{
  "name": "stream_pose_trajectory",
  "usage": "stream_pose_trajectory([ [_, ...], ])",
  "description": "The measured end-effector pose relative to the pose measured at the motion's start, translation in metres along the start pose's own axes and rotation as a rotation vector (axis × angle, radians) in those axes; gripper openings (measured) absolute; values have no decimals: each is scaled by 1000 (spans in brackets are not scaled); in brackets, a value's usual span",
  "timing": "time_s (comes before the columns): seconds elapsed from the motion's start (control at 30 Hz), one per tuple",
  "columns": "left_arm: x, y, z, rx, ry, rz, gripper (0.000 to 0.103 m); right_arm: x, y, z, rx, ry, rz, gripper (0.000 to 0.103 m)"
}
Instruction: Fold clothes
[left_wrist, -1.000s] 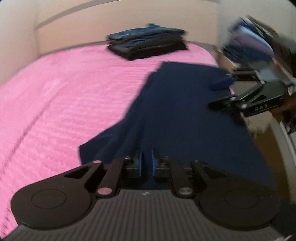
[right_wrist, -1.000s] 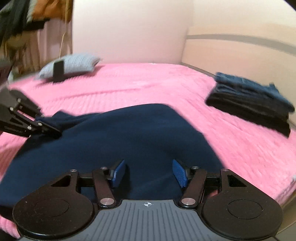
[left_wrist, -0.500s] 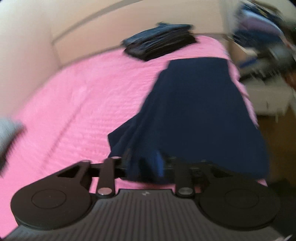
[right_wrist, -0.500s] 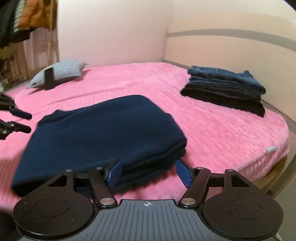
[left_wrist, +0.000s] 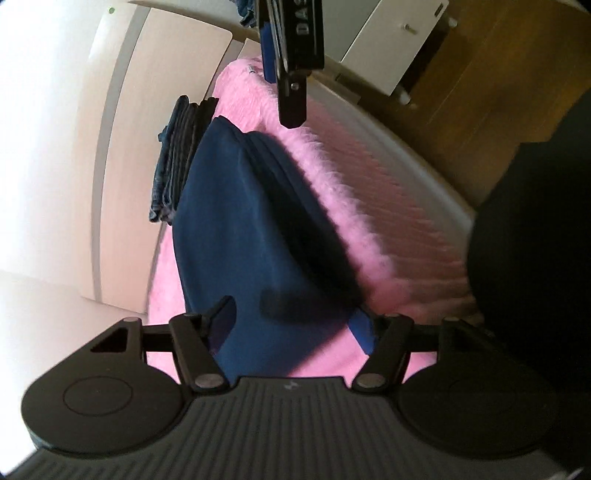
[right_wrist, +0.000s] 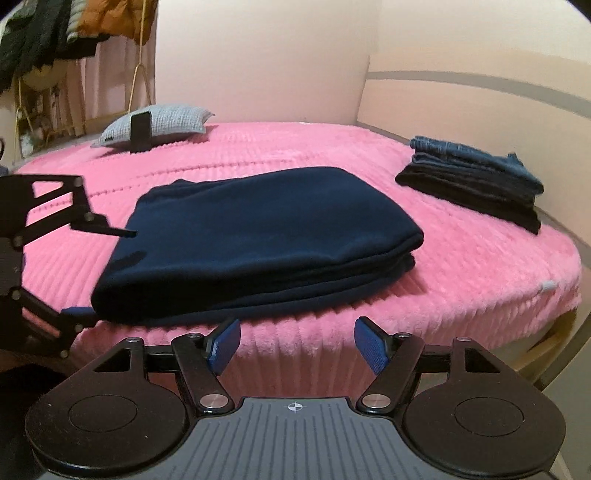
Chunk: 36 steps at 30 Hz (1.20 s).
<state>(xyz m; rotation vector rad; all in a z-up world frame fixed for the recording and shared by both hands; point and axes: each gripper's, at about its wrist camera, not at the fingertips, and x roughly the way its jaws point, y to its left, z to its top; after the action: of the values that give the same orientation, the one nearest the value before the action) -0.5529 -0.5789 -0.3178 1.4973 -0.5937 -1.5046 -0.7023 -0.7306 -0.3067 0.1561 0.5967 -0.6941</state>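
Pink ribbed bedspread (right_wrist: 295, 155) covers the bed, pale wall and headboard behind. Folded navy garment (right_wrist: 258, 236) lies flat in layers near the bed's front edge, folded edge toward the right in the right wrist view. Same garment (left_wrist: 236, 221) fills the middle of the left wrist view, which is rolled sideways.

Left gripper (left_wrist: 295, 317) sits at the garment's near end, fingers parted around it, having just been opening; cloth lies between them but pads don't look pressed on it. Its far finger (left_wrist: 364, 328) shows a blue pad just beside the cloth edge. From the right wrist view the left gripper (right_wrist: 99, 273) stands at the garment's left end, one finger above the fabric, one at bedspread level.

Right gripper (right_wrist: 295, 343) hangs off the front of the bed, fingers wide, jaws just been opening, nothing between them, apart from the garment.

Stack of folded jeans and dark clothes (right_wrist: 476, 177) rests at the right rear, well apart. Grey pillow (right_wrist: 159, 123) at the back left, small black object (right_wrist: 140, 131) standing against it. Hanging clothes (right_wrist: 55, 33) top left.
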Motion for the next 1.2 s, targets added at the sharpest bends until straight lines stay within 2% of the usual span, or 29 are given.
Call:
stream_pose_trajectory([
  [0.03,2,3,1,-11,-3,-19,36,1,4,1,-50,-6,-6,75],
  [0.1,-7,16,-3,-89,-21,-42,26,2,11,4,-152,-19,-17,91],
  [0.2,-26,44,-19,-226,-59,-54,24,8,39,8,-412,-61,7,91],
  [0.3,-32,61,-33,-274,-81,-79,24,26,71,4,-704,-98,19,91],
  [0.37,-32,63,-37,-268,-99,-94,24,39,88,-1,-877,-133,-2,91],
  [0.43,-30,63,-36,-251,-110,-99,24,55,94,-5,-1005,-146,-33,91],
  [0.47,-29,62,-35,-250,-113,-98,24,62,94,-5,-1033,-138,-38,88],
  [0.5,-31,60,-38,-254,-113,-99,24,68,93,-3,-1036,-106,-29,59],
  [0.53,-32,58,-42,-258,-113,-101,24,74,92,-1,-1039,-75,-20,40],
  [0.57,-34,56,-46,-263,-113,-102,24,77,92,0,-1038,-48,-21,25],
  [0.7,-39,49,-50,-296,-67,-83,34,69,100,12,-973,-16,-25,20],
  [0.77,-48,41,-51,-300,-40,-55,46,62,107,20,-931,-13,-30,20],
  [0.8,-53,37,-51,-303,-28,-31,58,58,111,24,-914,-14,-31,20],
  [0.83,-60,32,-49,-309,-15,-5,65,54,118,28,-907,-16,-25,20],
  [0.93,-78,22,-37,-323,2,60,71,42,140,35,-888,-24,3,19],
  [1.07,-74,7,-25,-240,50,145,73,28,164,36,-916,-41,42,19],
  [1.17,-56,5,-26,-208,104,153,69,23,173,29,-945,-43,48,19],
  [1.2,-52,6,-27,-204,114,146,64,22,175,26,-953,-44,49,19],
])
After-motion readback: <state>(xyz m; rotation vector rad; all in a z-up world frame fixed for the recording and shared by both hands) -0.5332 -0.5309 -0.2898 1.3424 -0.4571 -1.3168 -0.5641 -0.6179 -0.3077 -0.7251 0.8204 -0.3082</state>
